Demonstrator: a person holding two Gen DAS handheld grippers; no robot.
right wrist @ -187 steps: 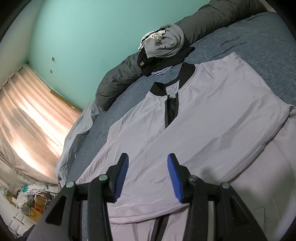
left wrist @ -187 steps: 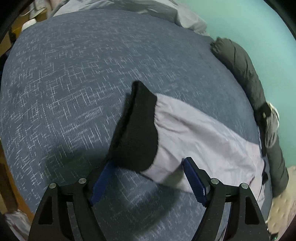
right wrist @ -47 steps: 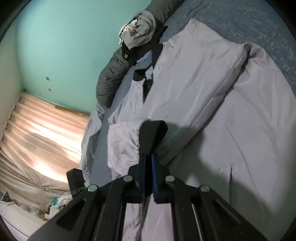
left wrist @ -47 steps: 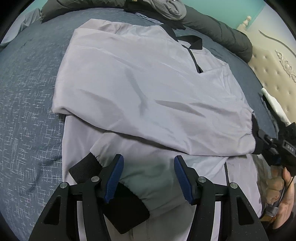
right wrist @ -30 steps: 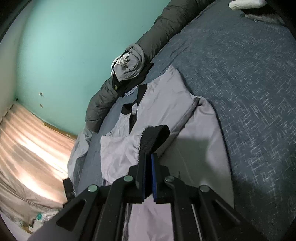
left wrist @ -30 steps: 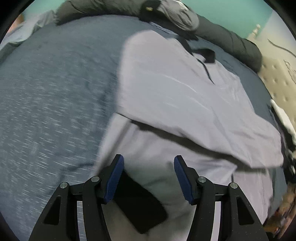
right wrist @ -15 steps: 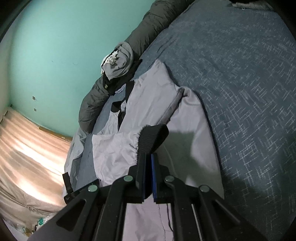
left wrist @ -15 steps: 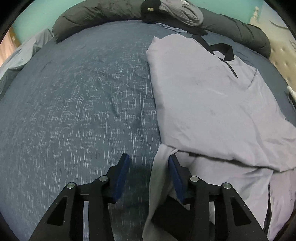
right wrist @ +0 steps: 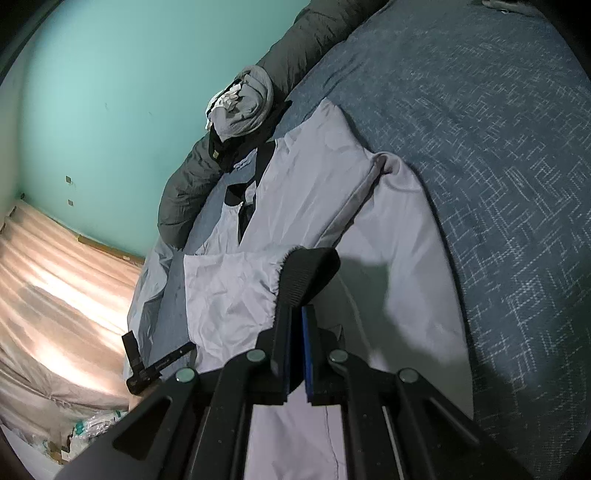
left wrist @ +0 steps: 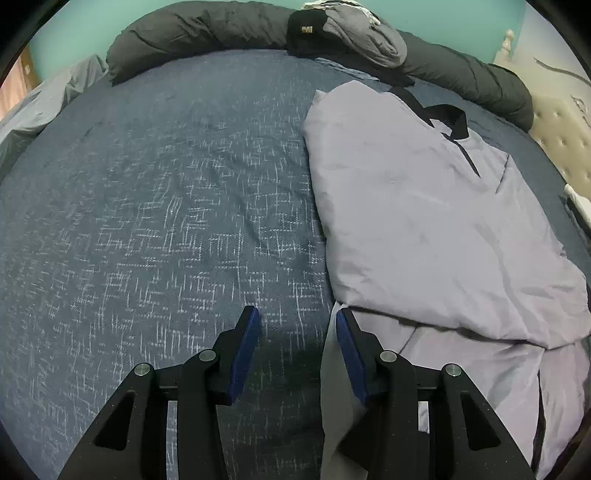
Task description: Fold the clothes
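Light grey jacket [left wrist: 424, 229] lies on the blue bedspread [left wrist: 166, 221], filling the right half of my left wrist view. Body is folded over on itself; its long folded edge runs from upper centre down to the lower centre of the frame. Black collar [left wrist: 445, 114] sits at upper right, with a dark zipper line just below it.

Right wrist view: same jacket [right wrist: 388, 258] runs from centre frame down to the bottom edge. 1 sleeve [right wrist: 229, 291] is drawn across toward the left of frame, ending in a black ribbed cuff [right wrist: 306, 273] at centre.

My right gripper [right wrist: 295, 332]: jaws clamped tight on that cuff, blue pads pressed together with the knit pinched between them. Cuff stands up above the fingertips.

My left gripper [left wrist: 295, 347]: jaws apart, gripping nothing. It sits at bottom centre of its view. Left finger is over bare bedspread; right finger is at the jacket's folded edge, fabric touching or just beside its pad, can't tell which. Gap between the pads shows only bedspread.

Outward: a dark grey rolled duvet [left wrist: 207, 33] curves along the top of the left view, against a teal wall [right wrist: 129, 92]. A grey bundle of clothes [left wrist: 362, 33] and a black item rest on it, upper centre. Tufted beige headboard [left wrist: 561, 133] at the right edge. In the right view, peach curtains [right wrist: 48, 295] fill the lower left.
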